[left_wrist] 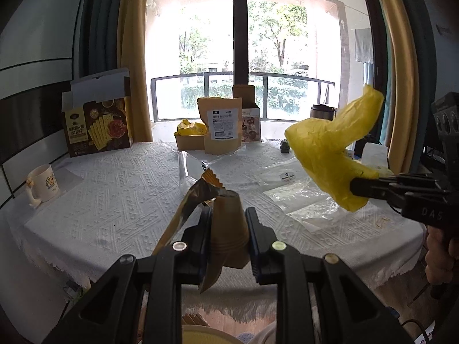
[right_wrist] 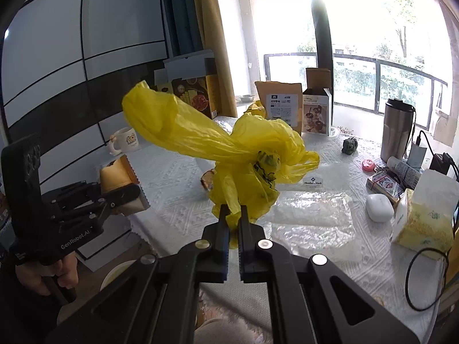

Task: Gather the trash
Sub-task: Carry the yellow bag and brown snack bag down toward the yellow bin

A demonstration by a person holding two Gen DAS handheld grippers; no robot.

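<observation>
In the left wrist view my left gripper [left_wrist: 229,214] is shut on a crumpled brown-and-gold snack wrapper [left_wrist: 228,240], held just above the near edge of the white-clothed table [left_wrist: 114,200]. A loose strip of the wrapper hangs to the left. My right gripper [right_wrist: 233,209] is shut on a bunched yellow plastic bag [right_wrist: 200,140], lifted over the table with one end flaring up to the left. From the left wrist view that bag [left_wrist: 330,146] and the right gripper [left_wrist: 355,187] show at the right. In the right wrist view the left gripper [right_wrist: 137,193] sits at the left with the wrapper [right_wrist: 116,176].
Clear plastic bags [right_wrist: 312,215] lie flat mid-table. At the back stand a cracker box [left_wrist: 97,129], kraft pouch [left_wrist: 222,129] and small carton [right_wrist: 317,111]; a mug [left_wrist: 43,183] sits left. Tumbler [right_wrist: 397,132], earbud case [right_wrist: 378,207] and tissue pack [right_wrist: 424,220] crowd the right. A pale round rim [left_wrist: 200,334] lies below the table edge.
</observation>
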